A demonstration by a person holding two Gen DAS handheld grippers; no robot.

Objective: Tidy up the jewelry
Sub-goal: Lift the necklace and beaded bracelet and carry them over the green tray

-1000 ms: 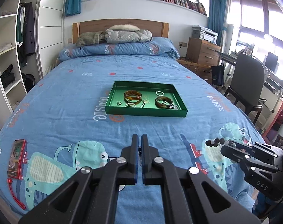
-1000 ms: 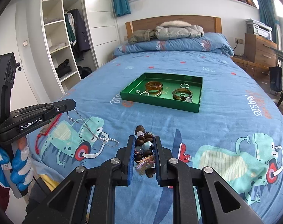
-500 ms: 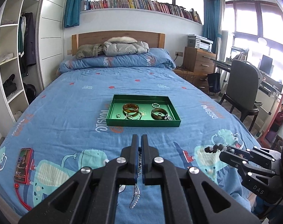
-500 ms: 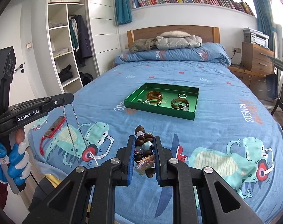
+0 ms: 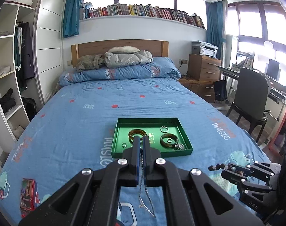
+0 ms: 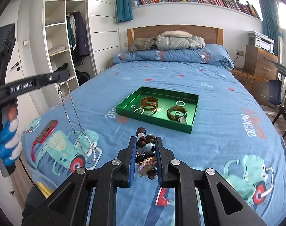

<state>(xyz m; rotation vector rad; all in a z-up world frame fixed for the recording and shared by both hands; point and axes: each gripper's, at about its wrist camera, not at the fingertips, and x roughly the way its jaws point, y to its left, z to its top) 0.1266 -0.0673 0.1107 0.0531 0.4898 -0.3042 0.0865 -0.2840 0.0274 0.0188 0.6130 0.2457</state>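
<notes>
1. We see a bedroom with a wide bed covered in a blue cartoon-print quilt (image 5: 71, 124). A shallow green rectangular metal tray (image 6: 193, 121) sits flat near the middle of the bed, serving as the collecting place for the jewelry.

2. Inside the tray lie two amber-brown bangles, one toward the left (image 6: 149, 101) and one toward the right (image 6: 176, 112), with several small silver rings (image 6: 180, 103) scattered around them. They lie loose rather than sorted.

3. Our left gripper (image 5: 140, 141) is held above the foot of the bed, aimed at the tray. Its jaws are pinched nearly together on a thin silver chain necklace (image 6: 75, 118), which hangs down in a long loop, clear of the quilt. We judge it is held high so the chain does not drag or tangle.

4. Our right gripper (image 6: 146, 141) is level beside it, well short of the tray. Its jaws are closed partway around a bunched bracelet of dark brown and pale beads with a frayed tassel (image 6: 145, 150), squeezed sideways so the beads cannot slip out.

5. A red-cased phone (image 6: 46, 130) lies on the quilt near the left edge, apart from the tray.

6. We judge both pieces are being carried toward the tray.
</notes>
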